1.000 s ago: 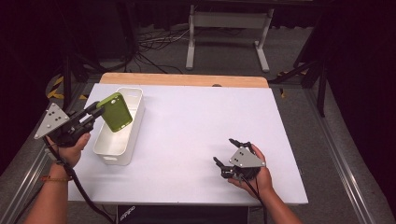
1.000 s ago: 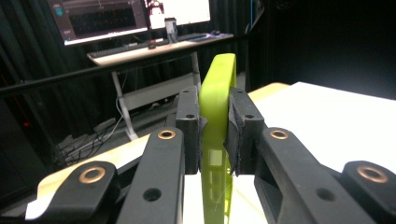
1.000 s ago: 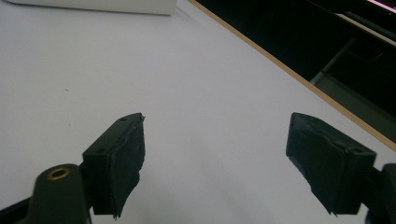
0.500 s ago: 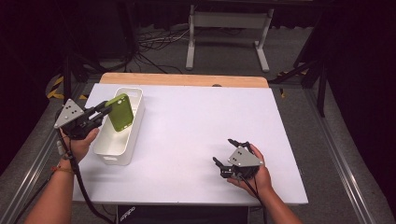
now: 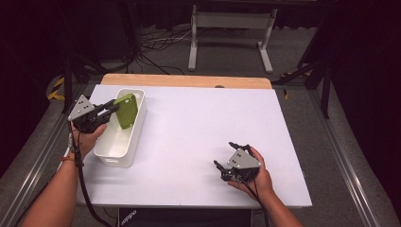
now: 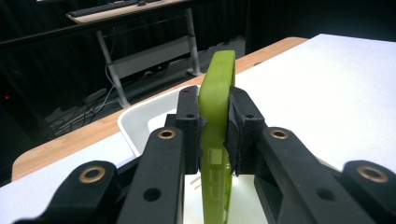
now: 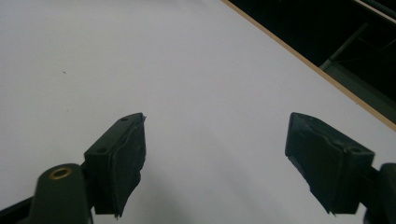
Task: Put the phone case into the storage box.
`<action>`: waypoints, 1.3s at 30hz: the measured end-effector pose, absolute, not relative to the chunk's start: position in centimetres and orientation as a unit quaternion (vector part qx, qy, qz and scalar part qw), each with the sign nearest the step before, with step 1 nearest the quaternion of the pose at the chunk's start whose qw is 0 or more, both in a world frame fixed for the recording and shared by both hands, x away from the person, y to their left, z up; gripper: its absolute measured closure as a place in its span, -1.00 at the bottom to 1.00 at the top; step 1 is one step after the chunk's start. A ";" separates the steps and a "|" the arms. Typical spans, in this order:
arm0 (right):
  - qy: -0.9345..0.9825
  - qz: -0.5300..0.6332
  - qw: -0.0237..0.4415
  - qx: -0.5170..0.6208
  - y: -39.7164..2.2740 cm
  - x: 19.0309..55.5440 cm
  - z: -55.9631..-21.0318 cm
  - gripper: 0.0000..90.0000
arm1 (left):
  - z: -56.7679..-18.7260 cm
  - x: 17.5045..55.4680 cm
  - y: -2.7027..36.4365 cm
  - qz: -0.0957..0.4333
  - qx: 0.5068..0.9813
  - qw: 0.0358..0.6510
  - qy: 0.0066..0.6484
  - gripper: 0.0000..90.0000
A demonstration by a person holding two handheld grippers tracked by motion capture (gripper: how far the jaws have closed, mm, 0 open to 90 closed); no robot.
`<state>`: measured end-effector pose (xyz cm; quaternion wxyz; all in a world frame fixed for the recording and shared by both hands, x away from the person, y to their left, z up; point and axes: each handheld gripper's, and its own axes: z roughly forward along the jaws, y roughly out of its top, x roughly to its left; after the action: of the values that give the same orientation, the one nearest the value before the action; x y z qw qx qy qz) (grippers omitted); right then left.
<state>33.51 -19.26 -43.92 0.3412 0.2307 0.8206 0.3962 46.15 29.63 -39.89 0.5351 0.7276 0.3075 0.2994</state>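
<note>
A flat green phone case (image 5: 126, 110) hangs above the far half of a white bin (image 5: 108, 152) at the table's left side. My left gripper (image 5: 111, 109) is shut on its edge. In the left gripper view the green case (image 6: 217, 116) stands on edge between the two black pads (image 6: 191, 126), with the white bin (image 6: 135, 121) below it. My right gripper (image 5: 226, 158) rests low over the white table near the front right, jaws wide apart. In the right gripper view its pads (image 7: 127, 156) frame bare table with nothing between them (image 7: 215, 158).
The white table (image 5: 203, 123) has a wooden strip (image 5: 189, 81) along its far edge. Beyond it stand a metal desk frame (image 5: 229, 28) and cables on the floor. Metal rails run along both sides of the table.
My left gripper has carried the green case a little toward the near side and lower over the bin, turning it more edge-on. The right gripper has stayed still.
</note>
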 end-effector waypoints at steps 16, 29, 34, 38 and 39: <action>0.836 0.388 0.320 0.219 -18.6 33.6 -44.5 -0.50 | -41.3 49.0 30.3 0.285 0.752 0.503 0.317 0.68; 0.843 0.384 0.309 0.215 -18.6 33.7 -44.7 -0.50 | -41.8 50.4 29.7 0.297 0.765 0.466 0.331 0.72; 0.848 0.380 0.303 0.213 -18.5 33.7 -44.9 -0.50 | -41.6 51.0 29.6 0.312 0.754 0.461 0.348 0.77; 0.849 0.379 0.301 0.210 -18.4 33.8 -44.9 -0.50 | -41.6 51.5 29.3 0.324 0.747 0.459 0.356 0.78; 0.849 0.379 0.301 0.210 -18.4 33.8 -44.9 -0.50 | -41.6 51.6 29.2 0.324 0.747 0.459 0.355 0.78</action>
<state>33.77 -18.42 -44.93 0.3005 0.2105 0.8494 0.3794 51.55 29.16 -41.56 0.4587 0.7471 0.3555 0.3241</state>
